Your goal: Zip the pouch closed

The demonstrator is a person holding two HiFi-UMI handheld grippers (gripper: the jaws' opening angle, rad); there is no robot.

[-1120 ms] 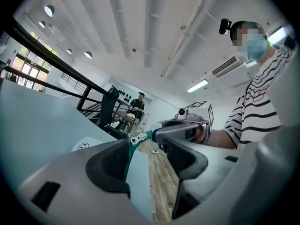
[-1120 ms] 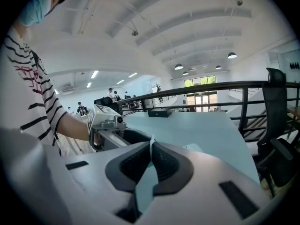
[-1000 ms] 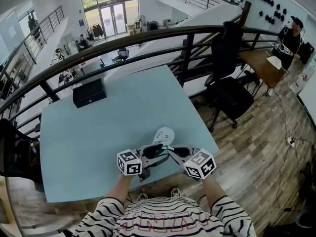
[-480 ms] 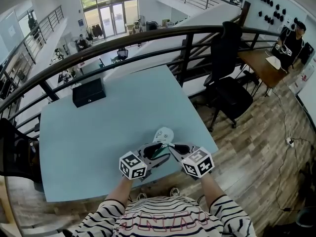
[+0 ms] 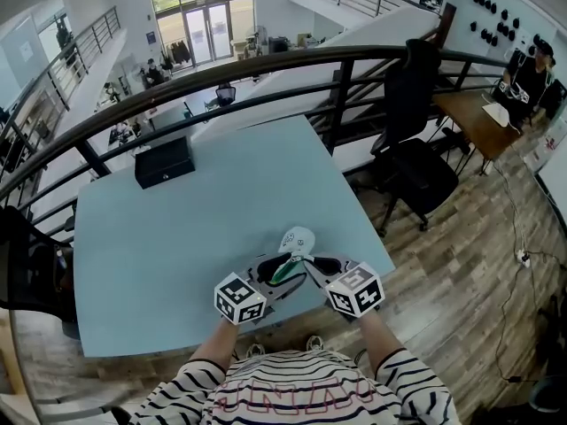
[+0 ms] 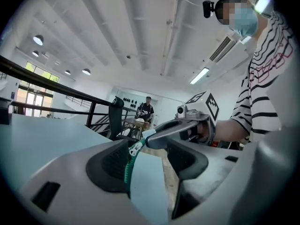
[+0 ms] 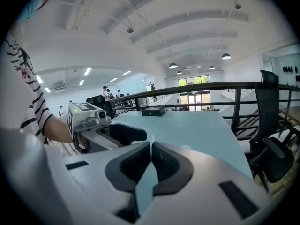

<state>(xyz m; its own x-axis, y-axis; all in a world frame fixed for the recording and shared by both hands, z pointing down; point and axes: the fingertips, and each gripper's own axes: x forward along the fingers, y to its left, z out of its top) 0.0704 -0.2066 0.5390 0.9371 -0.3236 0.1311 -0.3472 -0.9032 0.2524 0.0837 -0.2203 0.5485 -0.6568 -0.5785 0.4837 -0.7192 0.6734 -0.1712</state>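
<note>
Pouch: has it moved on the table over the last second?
No. The pouch keeps its place against the table's near right corner and the black box.

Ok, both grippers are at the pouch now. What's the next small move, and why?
Probably close the left gripper on the edge of the pouch beside the green zipper. Its fingers stand apart, the zipper lying against only one, while the right gripper is shut, seemingly on the zipper pull. Anchored, the pouch should not drag when the pull is drawn.
</note>
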